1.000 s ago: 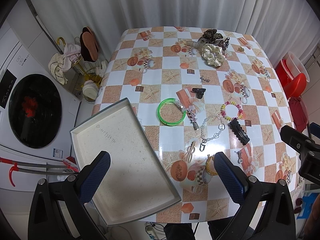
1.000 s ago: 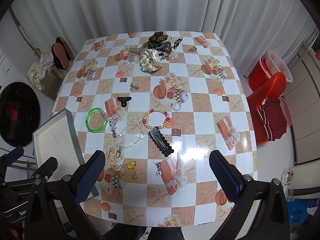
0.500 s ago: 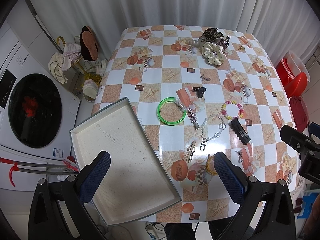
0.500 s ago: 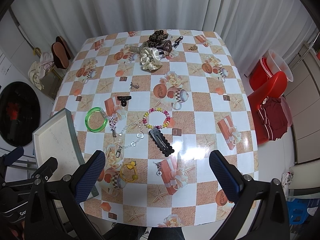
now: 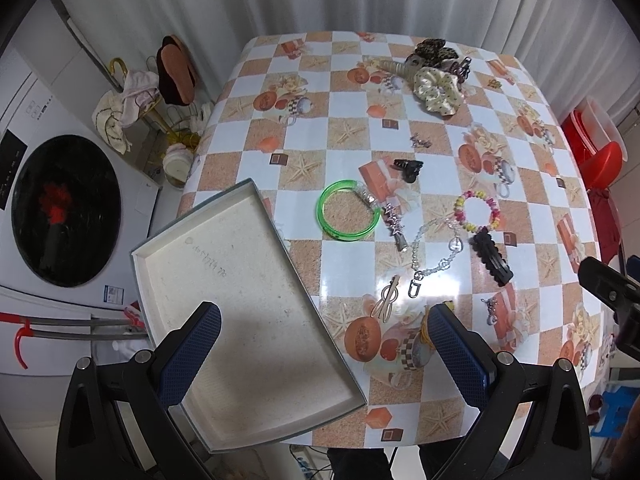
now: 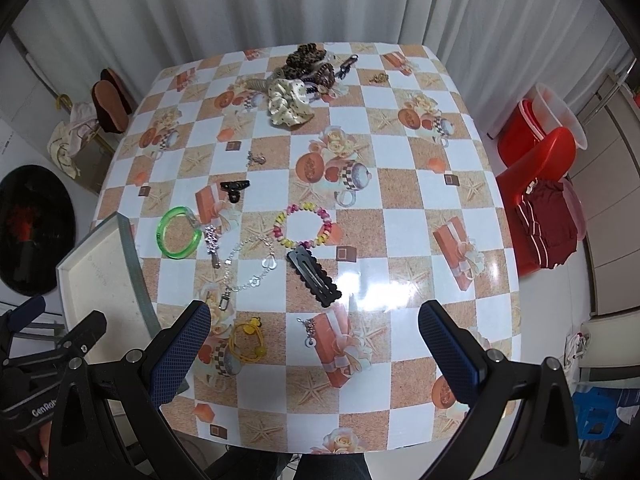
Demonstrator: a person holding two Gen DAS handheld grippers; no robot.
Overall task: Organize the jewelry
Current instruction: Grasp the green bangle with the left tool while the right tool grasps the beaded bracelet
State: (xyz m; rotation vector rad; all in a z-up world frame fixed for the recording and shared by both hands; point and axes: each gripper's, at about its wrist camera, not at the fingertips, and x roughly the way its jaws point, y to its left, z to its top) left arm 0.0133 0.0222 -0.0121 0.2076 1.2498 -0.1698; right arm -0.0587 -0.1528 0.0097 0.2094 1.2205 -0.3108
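Tray [image 5: 248, 320] btwn spread L jaws, seemingly untouched.

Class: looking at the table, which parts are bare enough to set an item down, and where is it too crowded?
Free: inside the tray, and the table's right side beyond the black hair clip. Crowded: between the green bangle and bead bracelet, and the far-edge scrunchie pile.
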